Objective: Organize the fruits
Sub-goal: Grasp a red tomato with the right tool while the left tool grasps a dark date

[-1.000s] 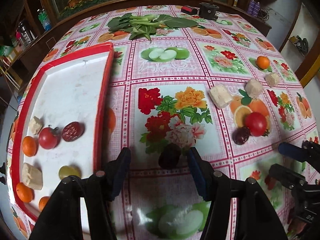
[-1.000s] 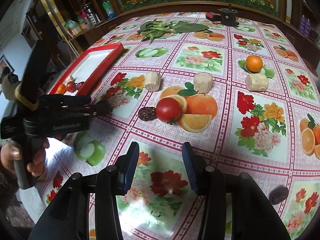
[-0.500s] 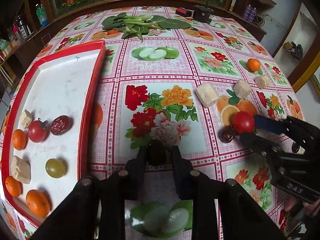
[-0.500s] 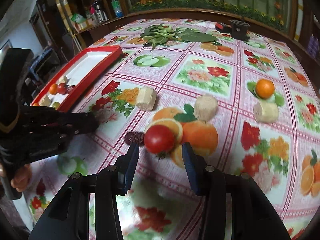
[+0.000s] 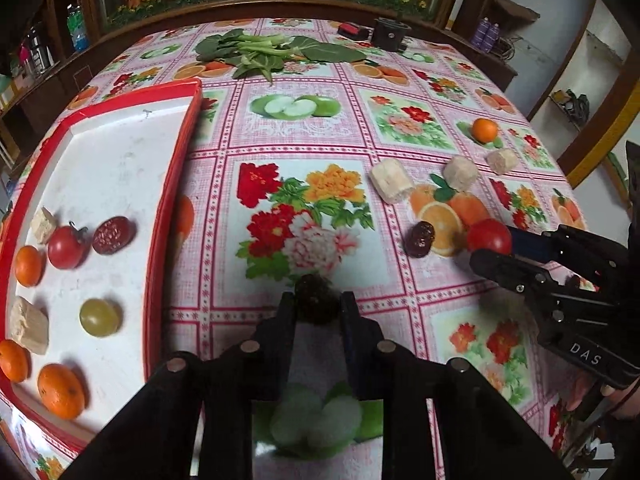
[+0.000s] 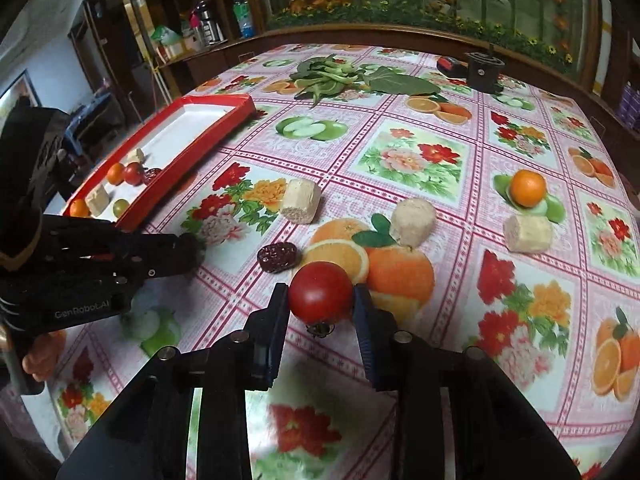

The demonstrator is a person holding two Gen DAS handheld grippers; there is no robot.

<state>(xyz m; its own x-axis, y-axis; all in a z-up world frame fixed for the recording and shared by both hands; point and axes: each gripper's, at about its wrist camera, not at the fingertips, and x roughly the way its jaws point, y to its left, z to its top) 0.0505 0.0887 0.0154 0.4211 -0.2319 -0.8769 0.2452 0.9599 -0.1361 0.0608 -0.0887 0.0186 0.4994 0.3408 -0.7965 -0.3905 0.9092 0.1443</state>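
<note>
The left gripper (image 5: 316, 306) is closed on a dark fruit (image 5: 315, 300), pinched between its fingertips just above the cloth, near the tray's right rim. The right gripper (image 6: 320, 300) has a tomato (image 6: 320, 291) between its fingers; its jaws are closing, and the pads look to be at the tomato's sides, though the stem end is still down by the cloth. The red tray (image 5: 176, 184), at the left, already holds a good share: three oranges, a tomato, a dark red date (image 5: 112, 235), a green grape (image 5: 99, 317) and two pale blocks. Left on the table (image 5: 304, 128) to the right are another date (image 6: 277, 257), one orange (image 6: 528, 188) at the far right, and three pale cylinders (image 6: 301, 201), whose nature I cannot tell. Leafy greens (image 5: 264, 52) lie at the far side, apart from the fruit. By this showing the sorting seems somewhat past halfway: two pieces are in hand and not yet carried to the tray, and a handful more wait.
</note>
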